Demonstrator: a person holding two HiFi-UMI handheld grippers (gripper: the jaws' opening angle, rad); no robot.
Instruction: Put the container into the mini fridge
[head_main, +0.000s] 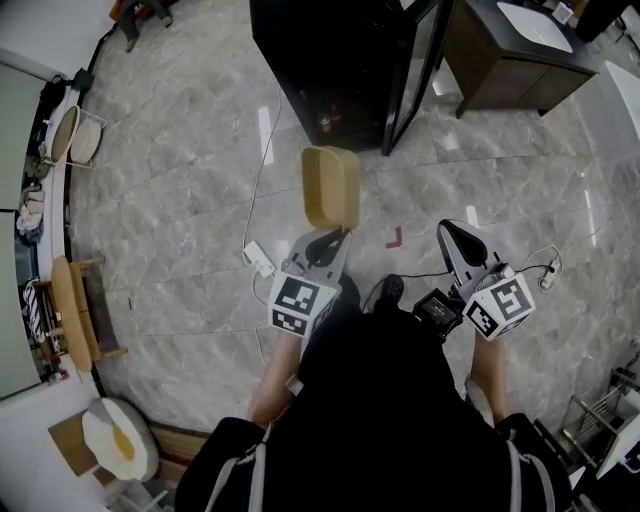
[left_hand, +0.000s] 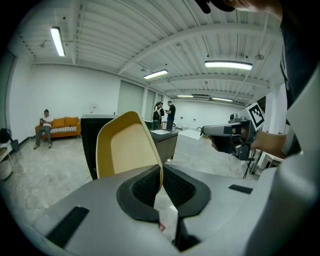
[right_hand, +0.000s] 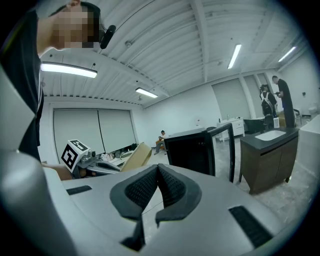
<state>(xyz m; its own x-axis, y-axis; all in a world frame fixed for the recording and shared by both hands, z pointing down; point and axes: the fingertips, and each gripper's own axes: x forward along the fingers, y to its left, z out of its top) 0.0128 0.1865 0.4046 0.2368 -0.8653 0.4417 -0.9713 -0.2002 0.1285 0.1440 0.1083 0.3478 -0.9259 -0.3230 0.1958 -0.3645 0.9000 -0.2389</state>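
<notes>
A tan, shallow container is held up in front of me, its rim pinched by my left gripper. In the left gripper view the container rises from between the shut jaws. The black mini fridge stands ahead with its glass door swung open; it also shows in the right gripper view as the mini fridge. My right gripper hovers to the right, jaws shut with nothing between them, and its tip points toward the fridge.
A dark wooden cabinet with a sink stands right of the fridge. A white power strip and cables lie on the marble floor. A wooden chair and a cluttered counter line the left side. People stand and sit in the background.
</notes>
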